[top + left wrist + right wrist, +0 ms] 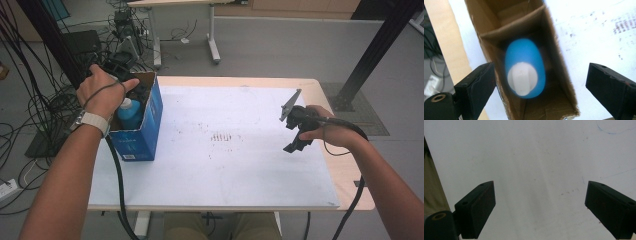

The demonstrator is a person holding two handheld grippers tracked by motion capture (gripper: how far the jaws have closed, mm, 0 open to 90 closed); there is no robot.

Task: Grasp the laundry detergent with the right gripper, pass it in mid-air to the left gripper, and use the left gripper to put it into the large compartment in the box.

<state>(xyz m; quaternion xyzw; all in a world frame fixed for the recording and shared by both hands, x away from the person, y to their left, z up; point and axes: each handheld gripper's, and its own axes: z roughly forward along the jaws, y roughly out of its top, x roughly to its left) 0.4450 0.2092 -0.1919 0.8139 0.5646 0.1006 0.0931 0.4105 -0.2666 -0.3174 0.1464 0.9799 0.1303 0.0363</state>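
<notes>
Left gripper view looks straight down between the spread jaws of the left gripper [537, 85], nothing pinched, onto a blue bottle [525, 67] with a white ribbed cap [522, 78]. It stands upright in the box [564, 82], in the compartment nearer the gripper; beyond the cardboard divider [511, 27] the far cell looks empty. I judge the bottle a light, stiff plastic with smooth, rather slippery sides; the ribbed cap or the neck under it is the surer hold. Right of the box, over the white mat [240, 150], the right gripper [295, 137] hovers spread, holding nothing.

Blue bottle [525, 67] — upright in box [564, 82]
</notes>
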